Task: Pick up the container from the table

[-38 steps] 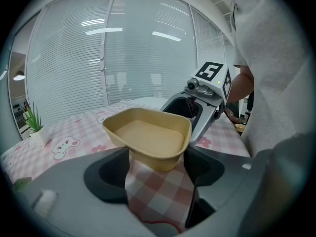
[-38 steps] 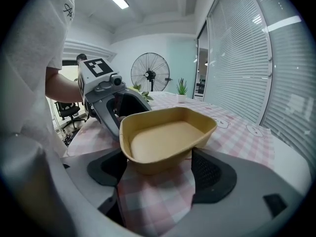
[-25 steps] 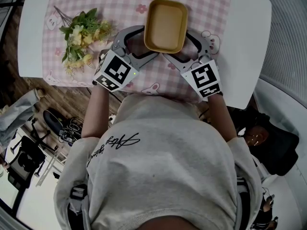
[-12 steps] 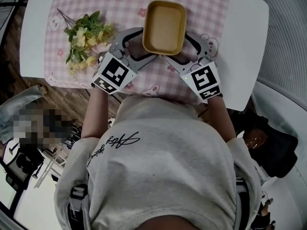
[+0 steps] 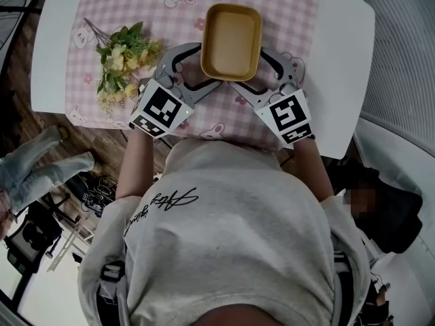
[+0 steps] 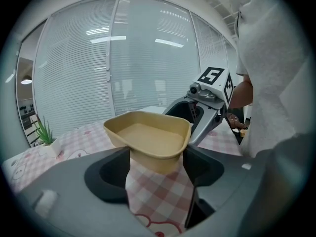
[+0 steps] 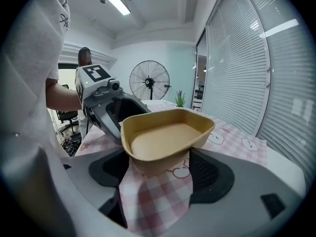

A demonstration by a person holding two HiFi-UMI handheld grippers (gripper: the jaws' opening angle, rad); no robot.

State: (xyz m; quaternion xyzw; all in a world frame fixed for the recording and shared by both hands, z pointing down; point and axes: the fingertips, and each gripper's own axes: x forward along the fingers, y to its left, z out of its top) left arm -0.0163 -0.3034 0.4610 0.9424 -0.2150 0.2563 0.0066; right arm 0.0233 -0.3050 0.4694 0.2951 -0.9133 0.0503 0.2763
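Note:
The tan, empty container (image 5: 231, 39) hangs a little above the pink checked cloth (image 5: 136, 12). I hold it from both near corners. My left gripper (image 5: 204, 63) is shut on its near left corner, and my right gripper (image 5: 262, 63) is shut on its near right corner. In the left gripper view the container (image 6: 148, 137) sits wedged between the jaws of the left gripper (image 6: 155, 167), with the right gripper (image 6: 207, 102) behind it. In the right gripper view the container (image 7: 165, 137) sits between the jaws of the right gripper (image 7: 158, 169), with the left gripper (image 7: 106, 102) beyond it.
A bunch of yellow flowers (image 5: 122, 53) lies on the cloth, left of the left gripper. The white table (image 5: 340, 60) ends close to my body. A small potted plant (image 6: 47, 132) stands at the far end, and a standing fan (image 7: 149, 83) is beyond the table.
Both grippers and the container between them have risen slightly off the cloth. The grip looks the same. A person's legs on the floor at the left have shifted.

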